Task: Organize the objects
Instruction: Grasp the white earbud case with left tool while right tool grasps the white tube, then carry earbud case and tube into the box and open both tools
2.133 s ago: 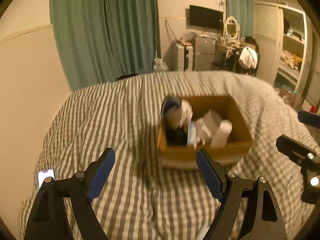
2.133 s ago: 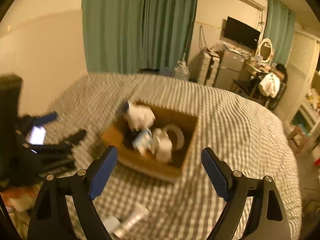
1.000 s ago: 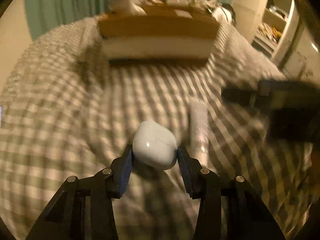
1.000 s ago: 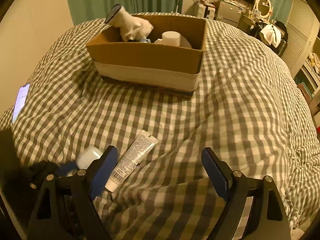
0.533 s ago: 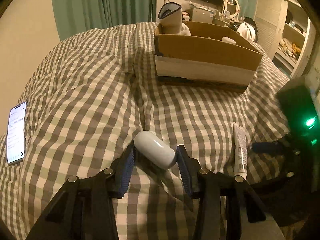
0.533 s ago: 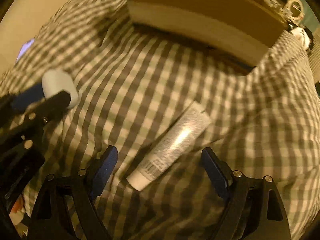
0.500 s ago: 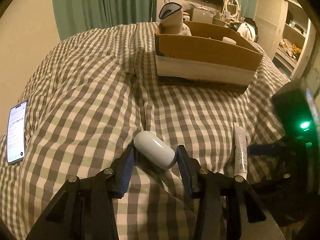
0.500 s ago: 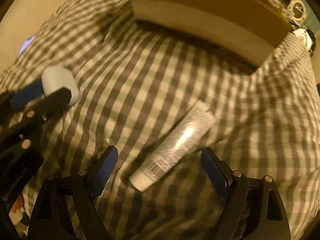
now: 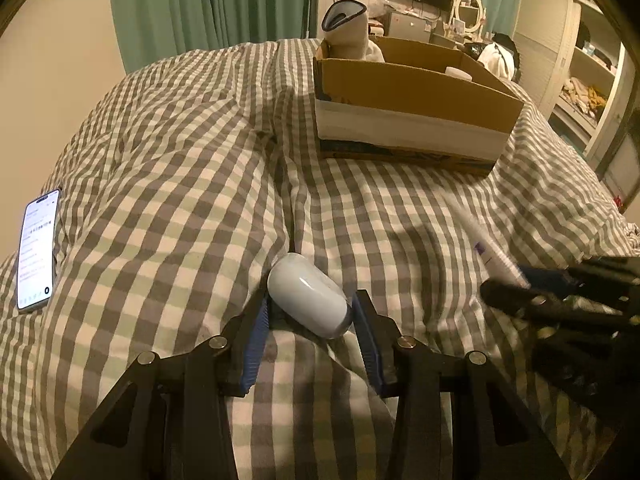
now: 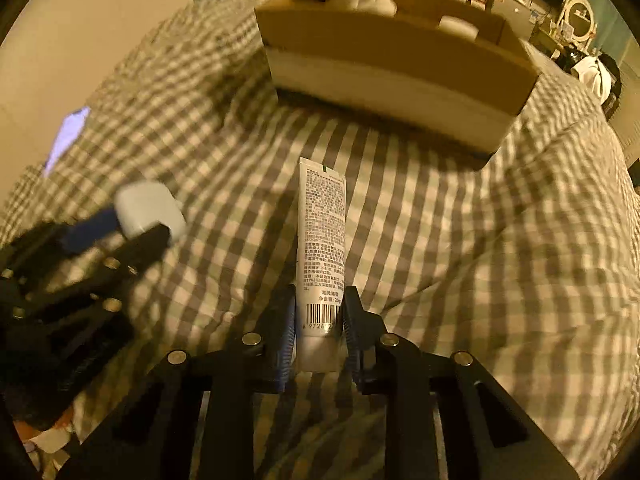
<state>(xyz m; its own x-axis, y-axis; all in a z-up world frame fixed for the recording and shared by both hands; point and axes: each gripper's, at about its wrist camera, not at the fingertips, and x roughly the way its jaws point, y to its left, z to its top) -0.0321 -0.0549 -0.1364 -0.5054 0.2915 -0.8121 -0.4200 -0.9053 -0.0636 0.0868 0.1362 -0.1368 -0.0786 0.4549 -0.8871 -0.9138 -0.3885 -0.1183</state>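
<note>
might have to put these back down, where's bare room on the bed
Bare checked duvet lies between the phone at the left edge and the cardboard box, and on the right past the box's near corner. The box holds a white cloth and a roll. It is crowded near the left tongs with the white case and the right tongs with the tube.

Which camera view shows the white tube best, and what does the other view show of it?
The right wrist view: the tube lies lengthwise, printed text and barcode readable, its cap end in the right gripper. The left wrist view shows only a blurred sliver at its right edge.
</note>
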